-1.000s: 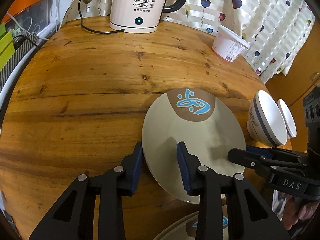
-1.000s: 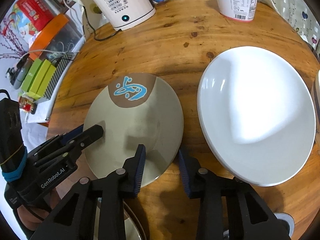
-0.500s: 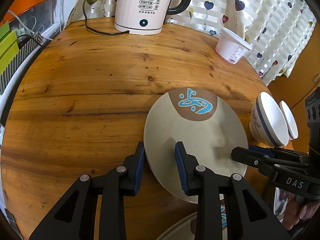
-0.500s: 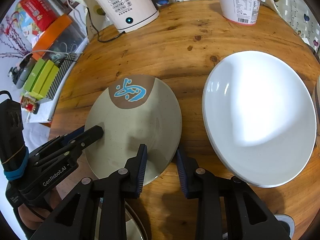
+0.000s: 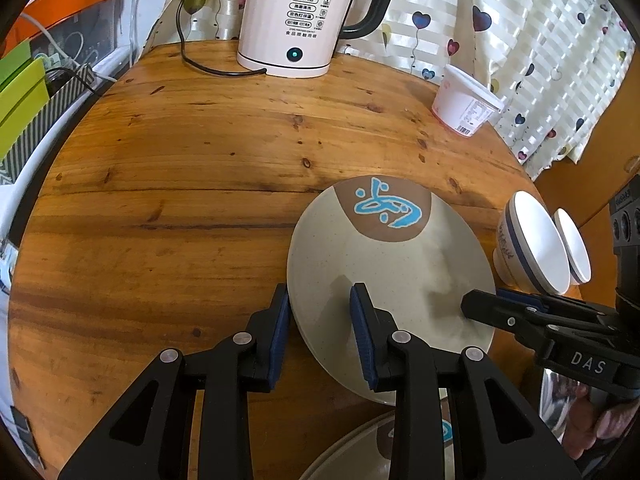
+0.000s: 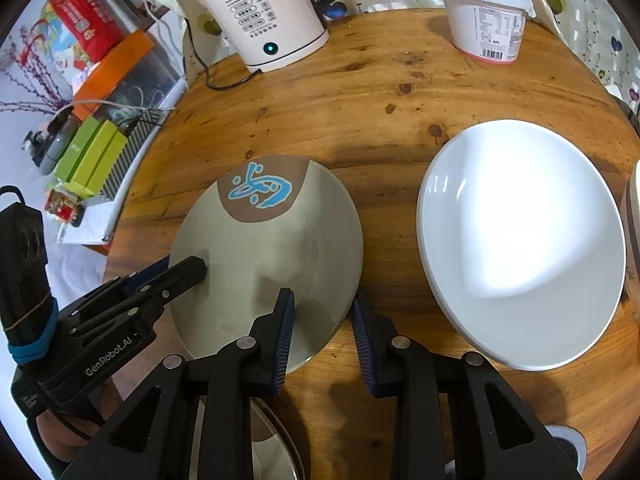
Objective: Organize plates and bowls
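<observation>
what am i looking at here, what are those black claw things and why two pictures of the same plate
Those black claws are hand-held grippers, one in each of a person's hands, each with a fisheye camera looking along its two fingers. So the two pictures are one moment from two sides. The left gripper straddles the left rim of the beige plate with the blue mark; the right gripper straddles its right rim. Each has one finger over the plate and one outside the rim; whether the pads actually press on it I cannot tell. On the round wooden table also stand a white kettle, a white tub, two bowls and a large white plate. Another patterned plate shows partly below.
</observation>
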